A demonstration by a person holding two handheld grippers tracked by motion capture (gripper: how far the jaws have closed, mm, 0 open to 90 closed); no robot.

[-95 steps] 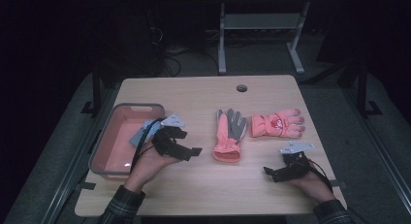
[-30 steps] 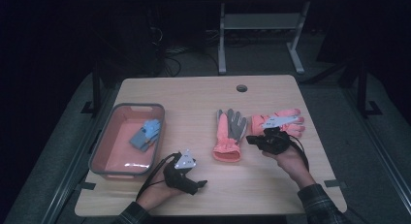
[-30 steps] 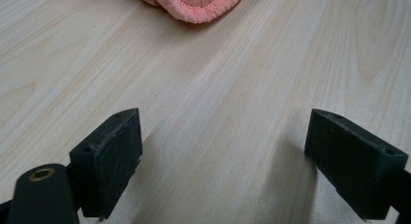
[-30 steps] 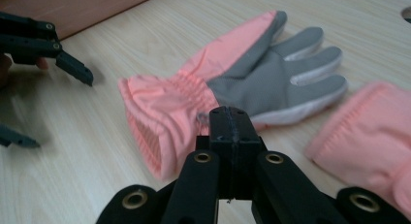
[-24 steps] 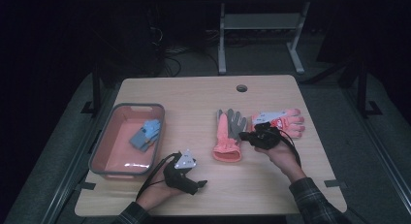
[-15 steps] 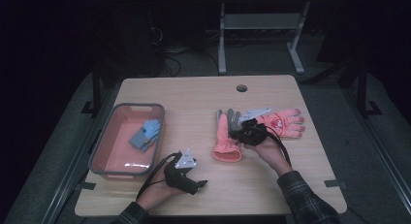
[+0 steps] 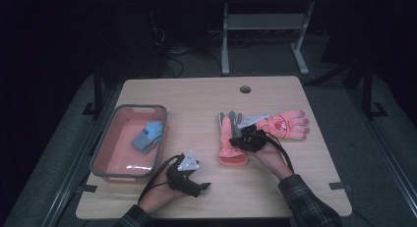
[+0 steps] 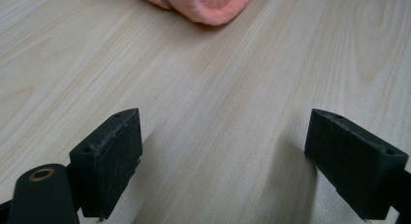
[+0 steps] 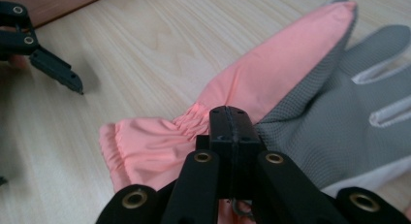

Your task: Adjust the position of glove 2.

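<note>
The pink-and-grey glove [image 7: 231, 141] lies flat in the middle of the counter [image 7: 206, 99], grey palm up, cuff towards the person, with its pink partner [image 7: 285, 124] just beside it on the right. The right gripper [image 9: 229, 124] sits over the wrist of the palm-up glove with its fingers pressed together; whether any cloth is caught between them cannot be told.

If the aim is to lift this glove into the pink bin [image 7: 101, 156], where a blue glove [image 7: 147, 136] already lies, a good grip likely means spreading the fingers first, pressing down onto the gathered cuff and taking both layers. A pinch on the top layer alone would let the glove sag open and drag across the counter.

The left gripper [image 7: 189, 180] rests near the front edge, close to the bin, its fingers [image 8: 109, 161] spread wide over bare wood.

The right gripper view shows the elastic gathers at the wrist and the mesh weave of the palm, which the high view leaves as flat colour. The high view gives the bin, the second glove and the gap between them.
</note>
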